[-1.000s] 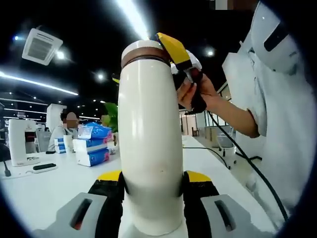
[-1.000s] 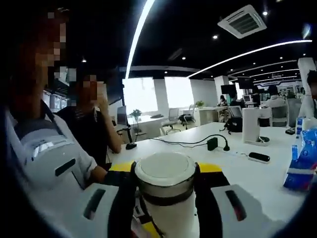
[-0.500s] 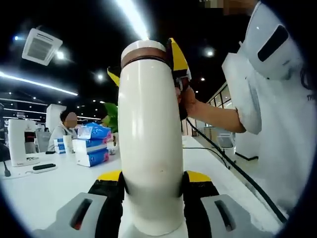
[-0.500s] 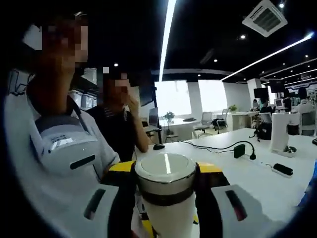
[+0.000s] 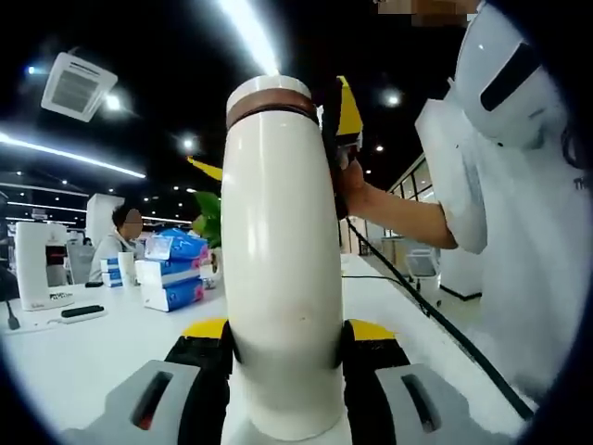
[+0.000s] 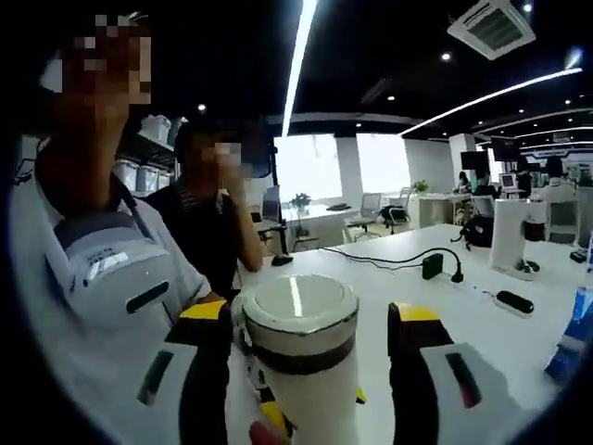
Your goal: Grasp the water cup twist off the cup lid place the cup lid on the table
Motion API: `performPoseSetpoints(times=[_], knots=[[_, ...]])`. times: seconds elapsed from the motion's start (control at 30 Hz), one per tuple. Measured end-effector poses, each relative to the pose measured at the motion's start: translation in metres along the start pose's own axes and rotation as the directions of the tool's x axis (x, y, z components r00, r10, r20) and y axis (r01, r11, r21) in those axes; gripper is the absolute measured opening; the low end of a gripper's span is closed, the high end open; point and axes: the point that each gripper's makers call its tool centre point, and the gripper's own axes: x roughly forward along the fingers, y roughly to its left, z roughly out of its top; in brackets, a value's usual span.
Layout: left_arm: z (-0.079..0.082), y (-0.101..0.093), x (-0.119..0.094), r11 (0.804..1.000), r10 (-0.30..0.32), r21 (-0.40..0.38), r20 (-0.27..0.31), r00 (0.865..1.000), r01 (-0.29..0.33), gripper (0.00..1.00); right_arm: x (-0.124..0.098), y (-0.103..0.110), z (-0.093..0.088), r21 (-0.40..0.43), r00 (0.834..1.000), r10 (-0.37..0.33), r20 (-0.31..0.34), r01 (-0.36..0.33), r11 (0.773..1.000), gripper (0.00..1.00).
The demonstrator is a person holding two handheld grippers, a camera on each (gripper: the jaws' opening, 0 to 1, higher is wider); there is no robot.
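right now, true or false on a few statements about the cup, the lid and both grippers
1. The left gripper is clamped on the cup. True.
2. The lid lies on the table. False: it sits on top of the cup.
3. The right gripper squeezes the lid. False: its jaws stand apart, with a gap on one side.
4. A black cable lies on the table. True.
5. The cup is red. False: it is cream white.

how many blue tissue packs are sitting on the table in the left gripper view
2 that I can make out: an upper blue tissue pack lying on a lower one, left of the water cup. More may be hidden behind the cup.
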Motion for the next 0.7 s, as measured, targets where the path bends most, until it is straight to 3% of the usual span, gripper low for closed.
performPoseSetpoints(times=[0.07, 0.17, 0.23, 0.3, 0.47, 0.53, 0.63, 0.7], knots=[[0.000, 0.000, 0.000, 1.000, 0.000, 0.001, 0.000, 1.000, 0.000, 0.48, -0.009, -0.002, 0.000, 0.027, 0.996, -0.090, 0.007, 0.090, 0.996, 0.73], [0.000, 0.000, 0.000, 1.000, 0.000, 0.000, -0.001, 1.000, 0.000, 0.48, -0.020, -0.003, -0.001, 0.013, 0.975, -0.221, 0.007, 0.221, 0.975, 0.74], [0.000, 0.000, 0.000, 1.000, 0.001, 0.000, -0.001, 1.000, -0.001, 0.48, -0.030, -0.002, 0.004, -0.028, 0.942, -0.331, 0.050, 0.332, 0.943, 0.74], [-0.001, 0.000, 0.000, 1.000, 0.001, 0.000, -0.001, 1.000, -0.001, 0.48, -0.034, 0.001, 0.009, 0.006, 0.908, -0.403, 0.112, 0.405, 0.914, 0.73], [-0.001, -0.001, 0.000, 1.000, 0.002, 0.000, -0.002, 1.000, -0.002, 0.48, -0.029, 0.012, 0.014, 0.134, 0.863, -0.453, 0.224, 0.433, 0.891, 0.71], [-0.001, 0.000, 0.000, 1.000, 0.002, -0.001, -0.002, 1.000, -0.002, 0.48, -0.027, 0.009, 0.014, 0.140, 0.842, -0.487, 0.232, 0.467, 0.873, 0.71], [-0.001, 0.000, 0.001, 1.000, 0.000, -0.003, 0.000, 1.000, 0.000, 0.48, -0.025, 0.016, 0.007, 0.124, 0.837, -0.500, 0.221, 0.485, 0.866, 0.72], [-0.001, 0.000, 0.001, 1.000, -0.001, -0.008, 0.002, 1.000, 0.001, 0.48, -0.033, 0.020, -0.001, 0.116, 0.817, -0.541, 0.201, 0.528, 0.841, 0.73]])
